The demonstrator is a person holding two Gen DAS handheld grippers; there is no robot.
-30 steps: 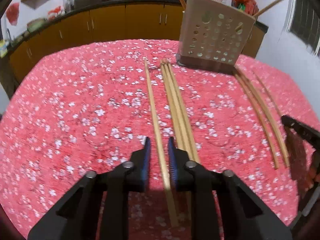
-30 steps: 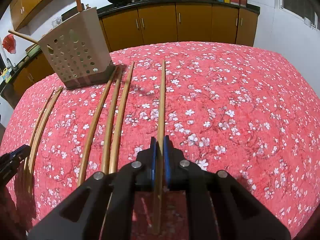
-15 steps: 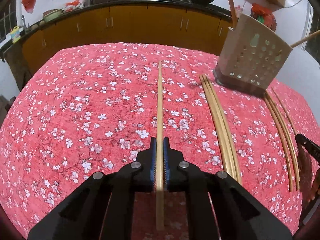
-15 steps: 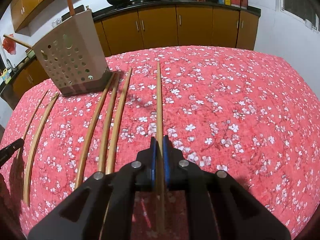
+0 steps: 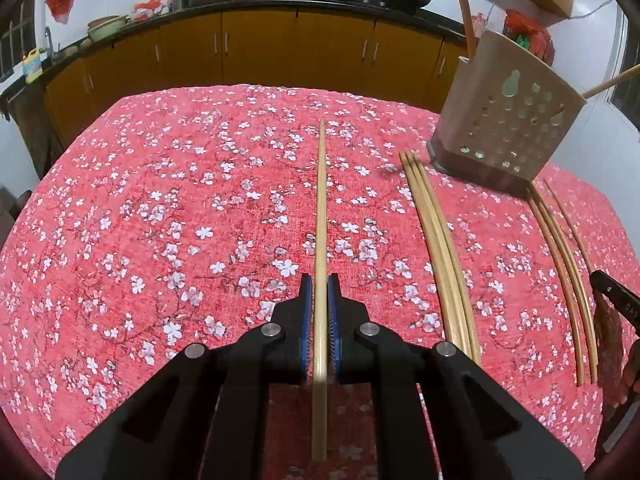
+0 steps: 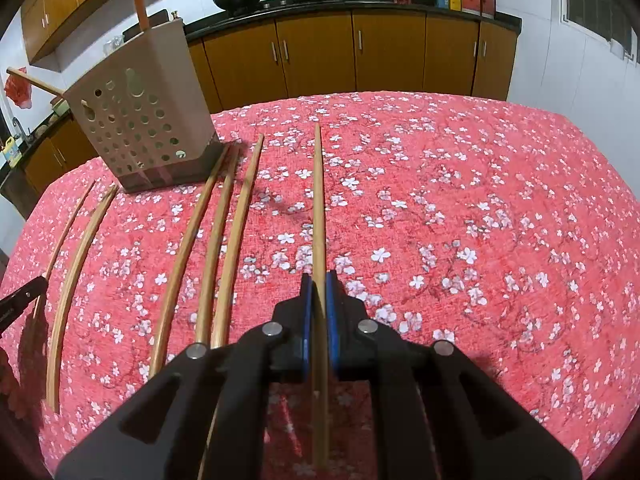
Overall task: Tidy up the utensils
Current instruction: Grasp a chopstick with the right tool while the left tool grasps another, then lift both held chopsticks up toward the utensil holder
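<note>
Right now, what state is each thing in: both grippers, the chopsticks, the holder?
Left gripper: shut on one chopstick.
Right gripper: shut on another chopstick.
Bundle of three chopsticks: lying loose on the tablecloth, beside the holder.
Chopsticks at the other side of the holder: lying loose.
Holder: standing on the tablecloth, with two sticks poking out of the top.

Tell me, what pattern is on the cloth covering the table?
The tablecloth is red with small white blossoms scattered all over, clearest in the right wrist view.
</note>
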